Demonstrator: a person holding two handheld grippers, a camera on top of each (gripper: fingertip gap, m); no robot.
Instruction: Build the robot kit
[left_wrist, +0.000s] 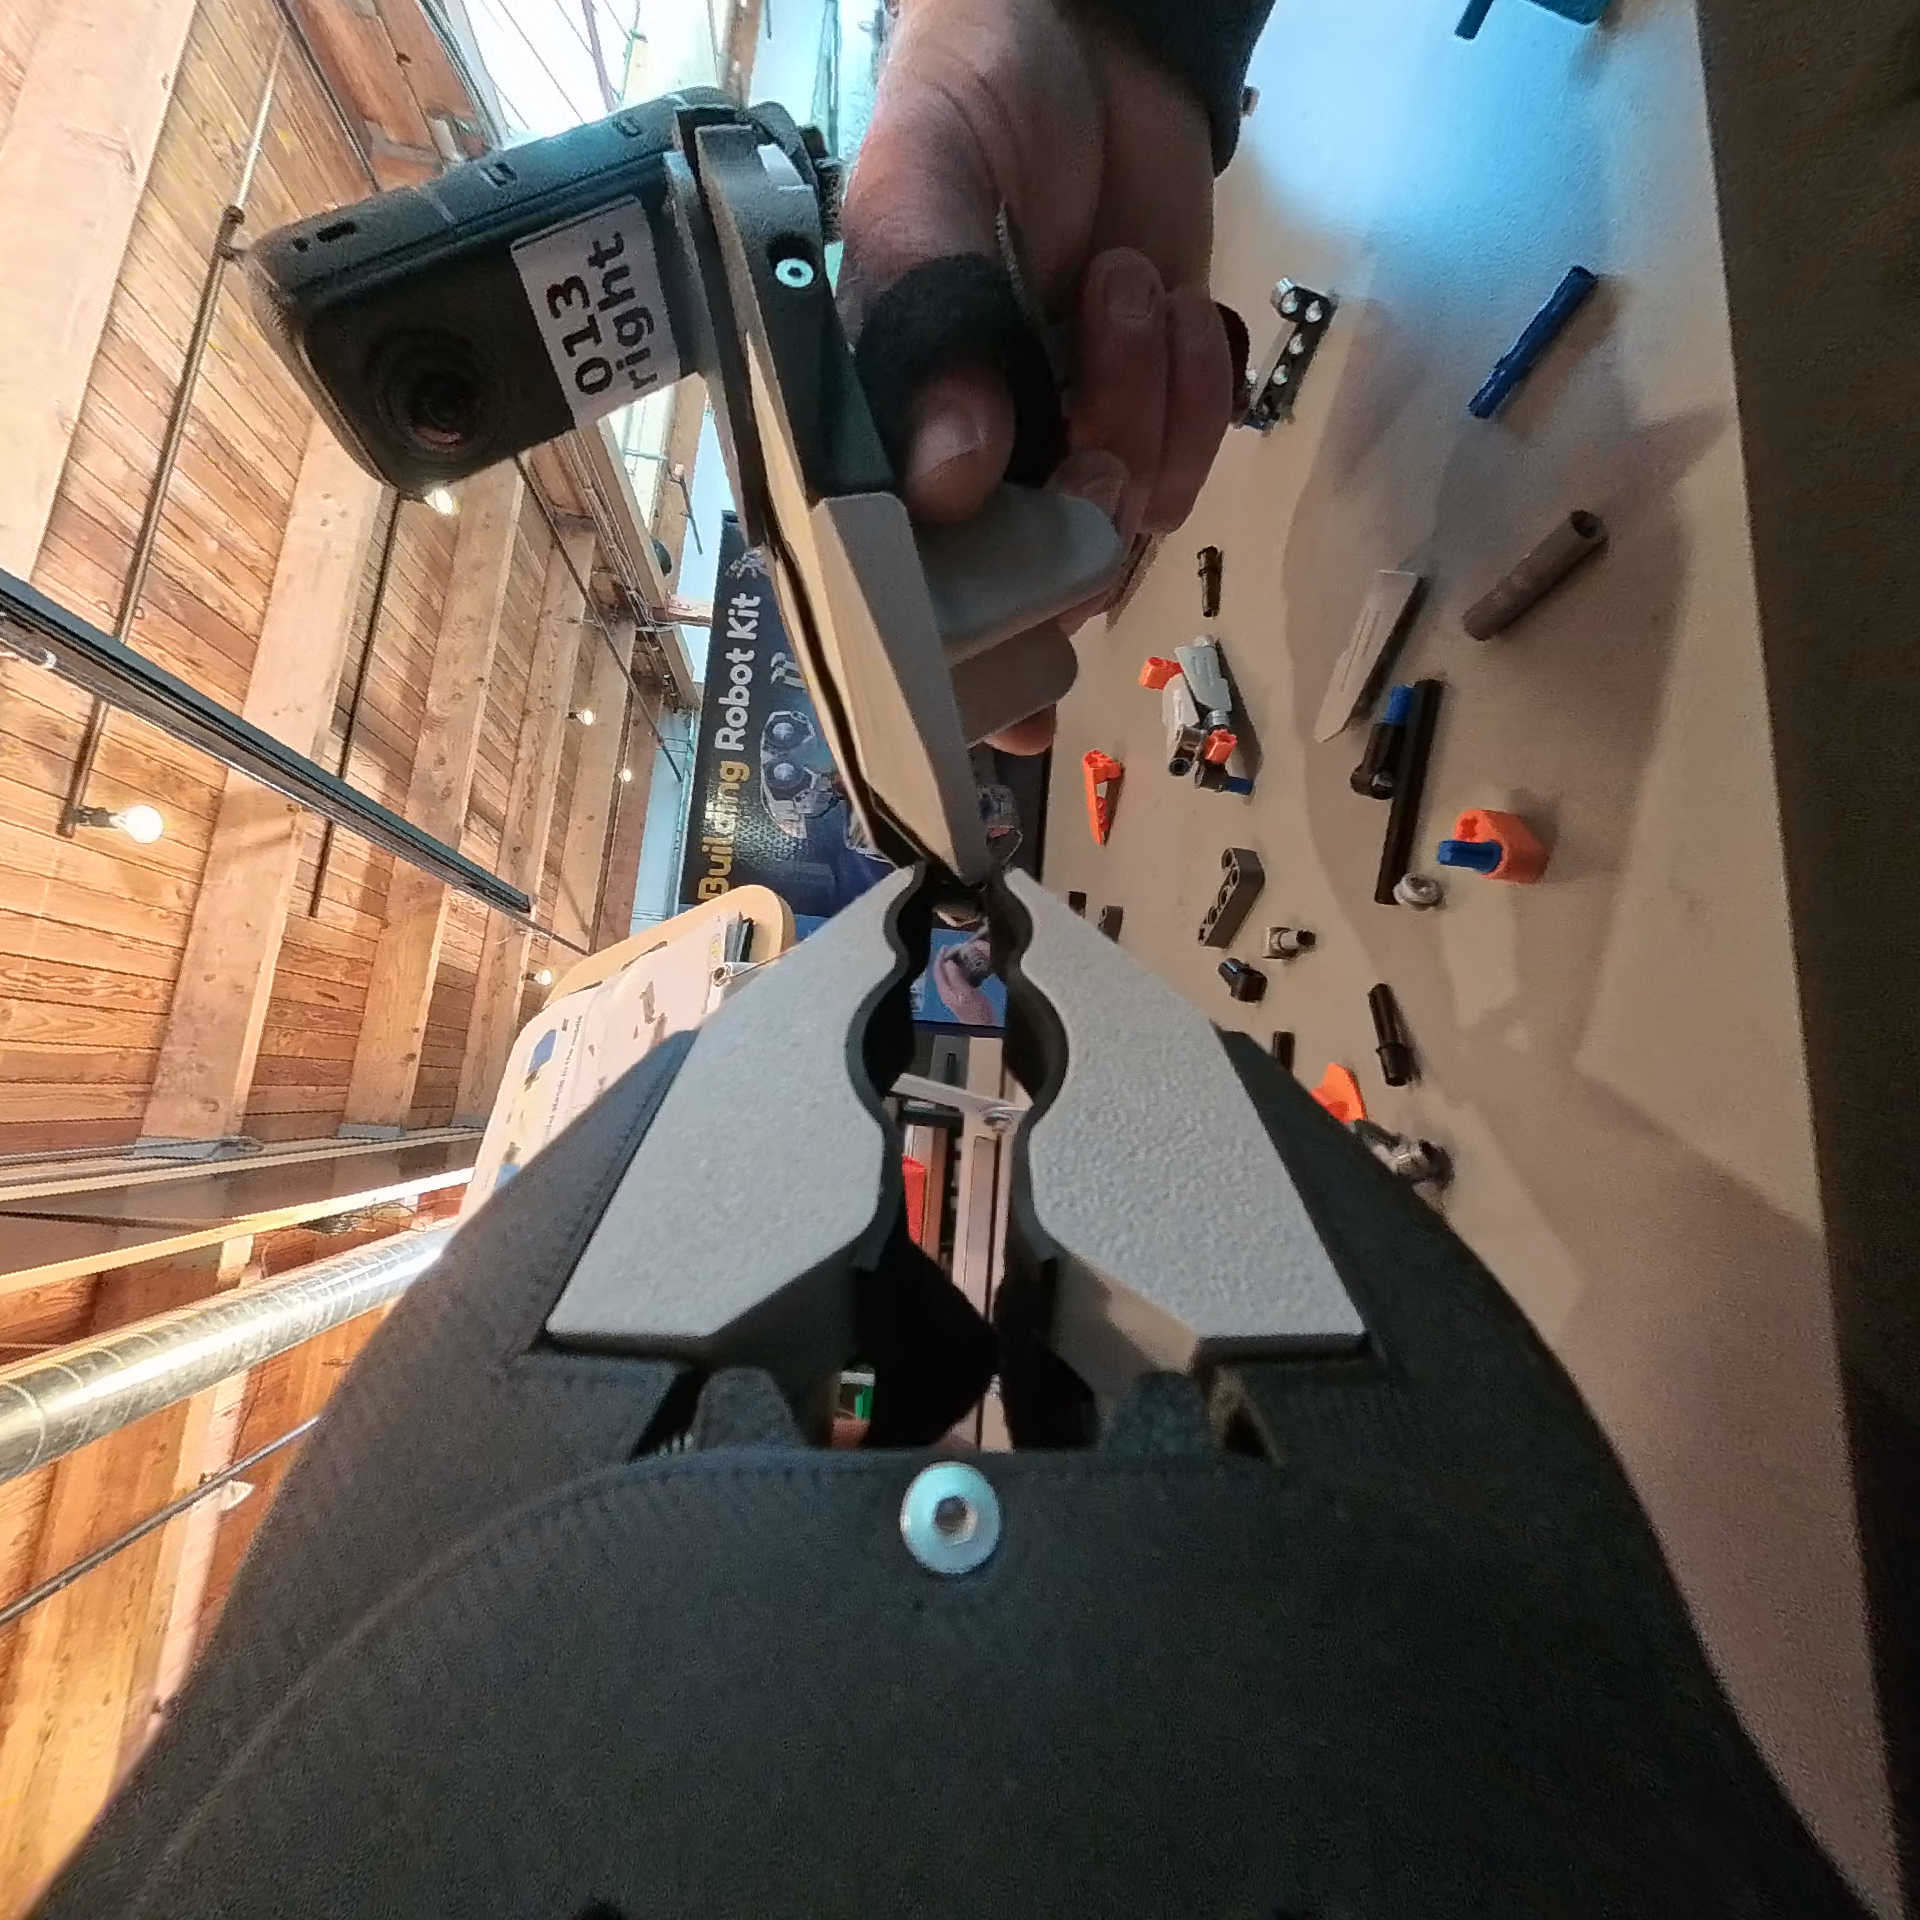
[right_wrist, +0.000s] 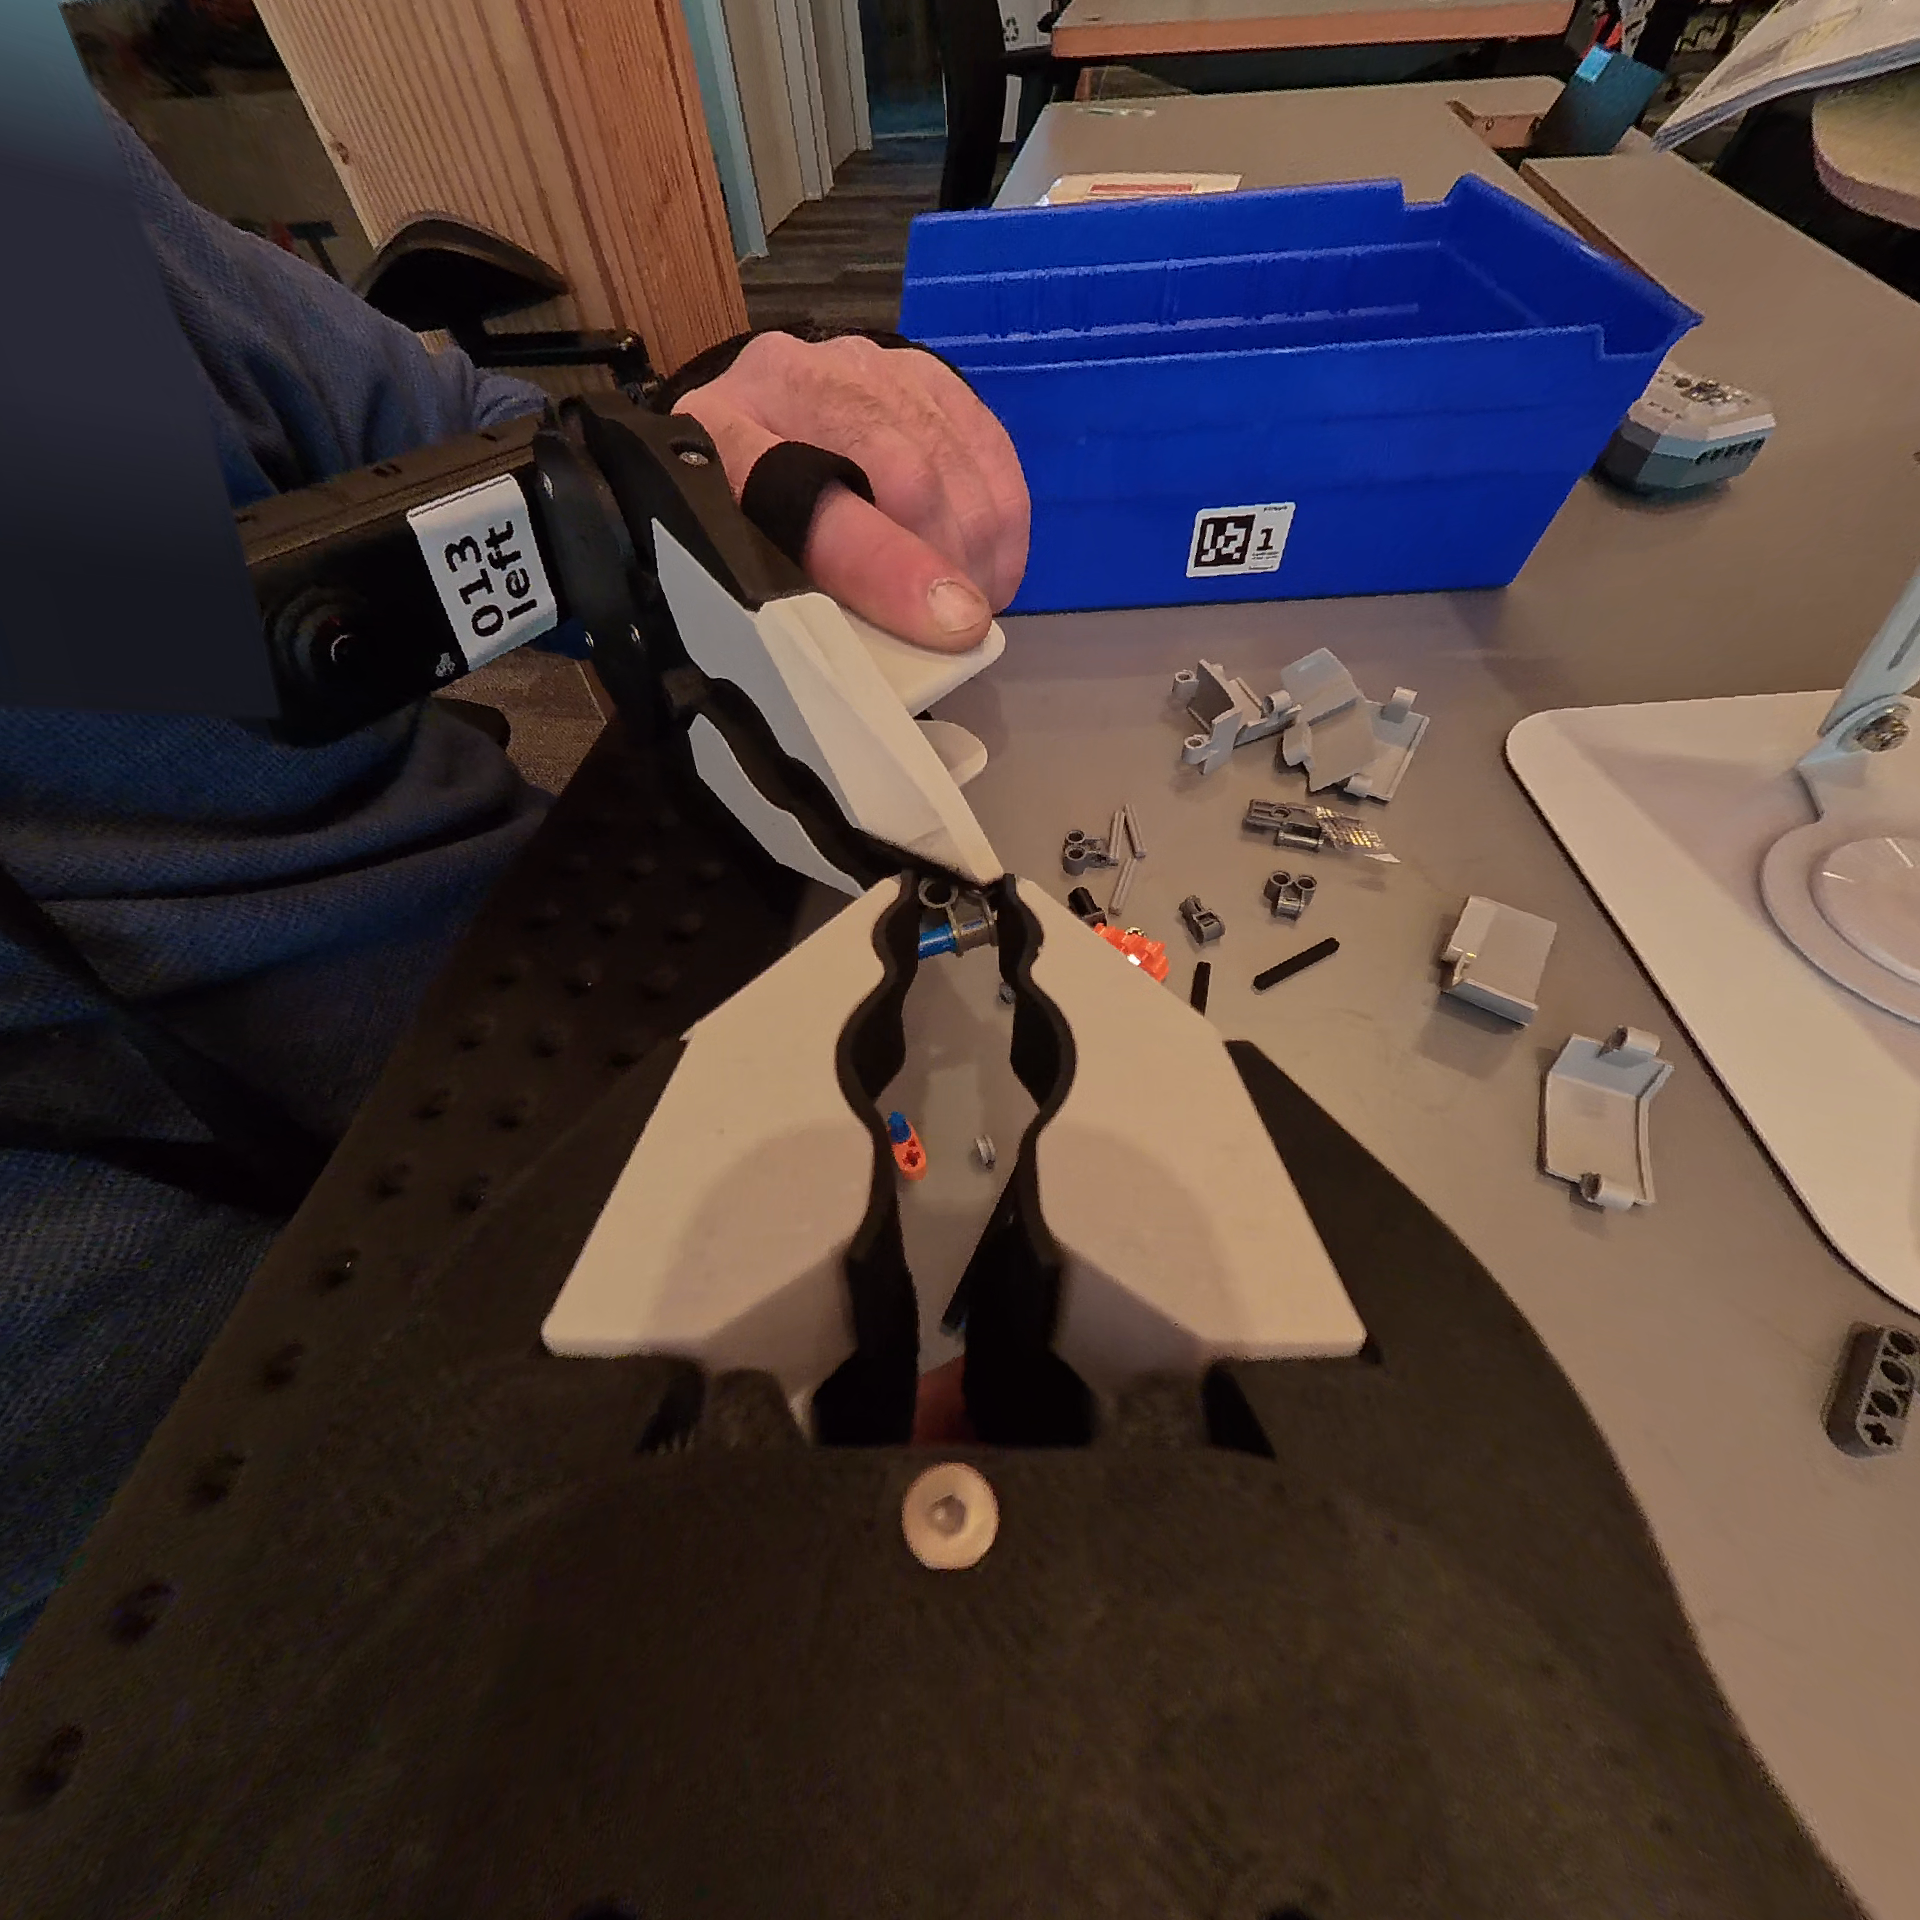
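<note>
meeting tip to tip above the desk (right_wrist: 1351, 1091), the two hand-held grippers pinch one small assembly between them. the right hand-held gripper (right_wrist: 961, 904) is drawn in narrow, its wavy black pads clamped on a small grey connector with a blue pin (right_wrist: 951, 928) sticking out toward the left. the left hand-held gripper (right_wrist: 971, 868) comes in from the upper left and its pale wedge-shaped tips close on the same piece; in the left wrist view its own tips (left_wrist: 961, 899) sit nearly together on a small dark part that is too shadowed to make out, with the other tool's tip wedged right there. holding the piece from two sides looks like a way to brace it while parts are pressed together, though that is my judgement.

each tool has matte grey, grainy plastic fingers over a ribbed black printed body, and a person's hand (right_wrist: 883, 468) with a black finger loop works the left one.

scattered on the smooth grey desk beyond the tips lie small plastic building parts: grey curved panels (right_wrist: 1595, 1117), short black pins (right_wrist: 1294, 963), an orange gear-like piece (right_wrist: 1138, 951). a glossy blue bin (right_wrist: 1247, 416) stands at the far side, and a white tray (right_wrist: 1662, 831) sits at the right.
</note>
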